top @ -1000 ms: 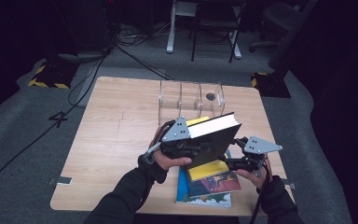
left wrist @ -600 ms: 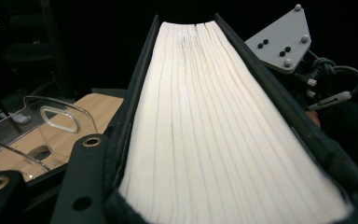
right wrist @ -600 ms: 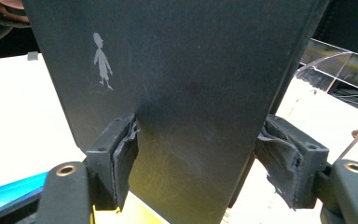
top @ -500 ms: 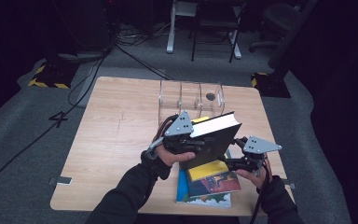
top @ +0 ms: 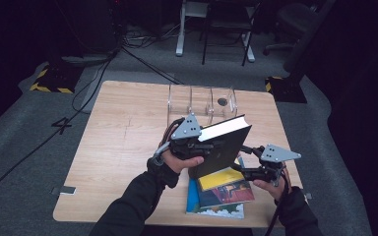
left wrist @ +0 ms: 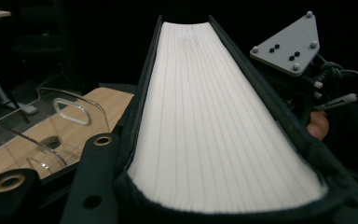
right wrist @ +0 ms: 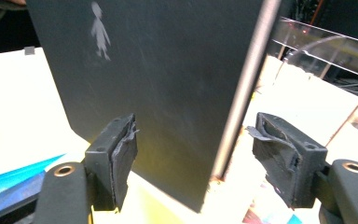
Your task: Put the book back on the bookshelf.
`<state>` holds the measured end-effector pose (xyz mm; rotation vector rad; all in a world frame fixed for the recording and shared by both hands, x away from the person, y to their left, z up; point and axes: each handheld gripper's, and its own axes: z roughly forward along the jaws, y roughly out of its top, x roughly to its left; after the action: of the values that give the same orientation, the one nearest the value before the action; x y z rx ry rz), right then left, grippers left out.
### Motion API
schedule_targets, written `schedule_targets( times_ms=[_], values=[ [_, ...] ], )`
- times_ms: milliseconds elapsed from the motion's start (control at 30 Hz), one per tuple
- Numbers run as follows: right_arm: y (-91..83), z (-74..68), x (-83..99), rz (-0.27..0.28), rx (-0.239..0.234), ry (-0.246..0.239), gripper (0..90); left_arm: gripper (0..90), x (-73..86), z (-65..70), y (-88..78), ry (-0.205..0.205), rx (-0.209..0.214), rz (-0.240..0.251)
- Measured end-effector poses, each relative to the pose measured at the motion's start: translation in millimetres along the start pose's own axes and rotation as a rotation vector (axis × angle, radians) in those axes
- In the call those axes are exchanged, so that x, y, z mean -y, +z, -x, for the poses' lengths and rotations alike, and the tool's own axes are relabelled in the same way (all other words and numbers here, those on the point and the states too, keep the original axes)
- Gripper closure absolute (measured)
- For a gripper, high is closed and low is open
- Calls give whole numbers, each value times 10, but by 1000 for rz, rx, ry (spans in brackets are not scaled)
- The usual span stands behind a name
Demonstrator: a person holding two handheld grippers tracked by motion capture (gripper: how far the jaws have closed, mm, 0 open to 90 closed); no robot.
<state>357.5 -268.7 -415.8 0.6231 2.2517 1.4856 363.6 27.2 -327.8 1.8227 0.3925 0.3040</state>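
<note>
A thick black hardcover book is held tilted above the table, white page edge up. My left gripper is shut on its left end; one black jaw lies along the cover at the left of the left gripper view. My right gripper is open at the book's lower right corner. In the right gripper view the dark cover stands between and beyond the two pads, without either touching it. Below lies a stack of colourful books.
A clear acrylic divider rack stands at the far middle of the wooden table, just behind the raised book. The book stack sits close to the table's near edge. Chairs, cables and dark floor surround the table.
The left gripper has lifted the black book a little and tipped it slightly more upright. The right gripper has hardly moved.
</note>
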Motion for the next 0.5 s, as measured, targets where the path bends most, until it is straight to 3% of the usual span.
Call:
schedule_targets(
  times_ms=[167, 333, 500],
  values=[
    [-60, 60, 47, 13, 22, 22, 321, 526, -91, -14, -21, 7, -26, -24],
    [-81, 88, 103, -27, 22, 26, 318, 526, -143, -47, -74, 29, -66, -36],
    [-130, 137, 204, -67, 46, 43, 316, 526, -150, -140, -160, 12, -103, -26]
  ],
)
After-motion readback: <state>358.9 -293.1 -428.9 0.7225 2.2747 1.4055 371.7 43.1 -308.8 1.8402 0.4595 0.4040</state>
